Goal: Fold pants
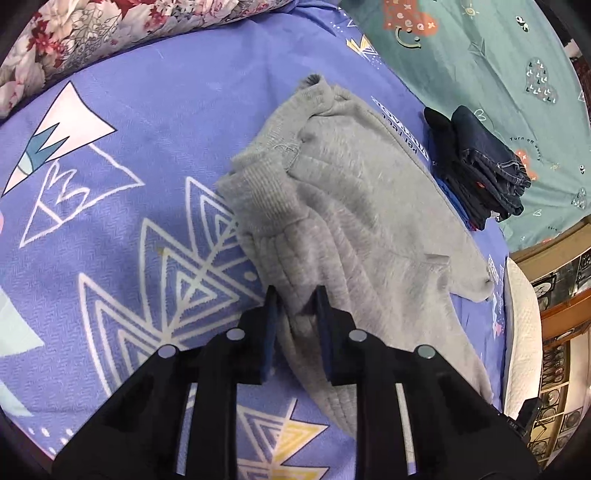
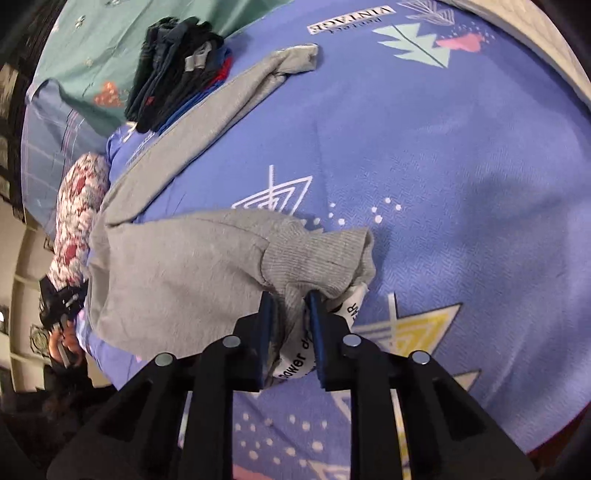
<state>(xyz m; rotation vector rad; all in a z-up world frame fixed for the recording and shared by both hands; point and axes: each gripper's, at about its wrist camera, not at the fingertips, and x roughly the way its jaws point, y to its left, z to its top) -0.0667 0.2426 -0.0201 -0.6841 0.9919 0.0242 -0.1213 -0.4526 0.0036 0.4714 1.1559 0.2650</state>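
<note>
Grey sweatpants (image 1: 351,206) lie on a purple patterned blanket (image 1: 129,221). In the left wrist view the ribbed waistband faces left and the fabric runs down between my fingers. My left gripper (image 1: 297,295) is shut on a fold of the grey pants. In the right wrist view the pants (image 2: 177,273) are bunched, with one leg stretching up to a cuff (image 2: 295,59). My right gripper (image 2: 288,301) is shut on the ribbed waistband, where a white printed label (image 2: 299,362) hangs between the fingers.
A stack of folded dark clothes (image 1: 480,166) sits right of the pants, at the edge of a green sheet (image 1: 498,55); the stack also shows in the right wrist view (image 2: 173,66). A floral quilt (image 1: 110,33) lies at the far left. The bed edge (image 1: 524,332) is right.
</note>
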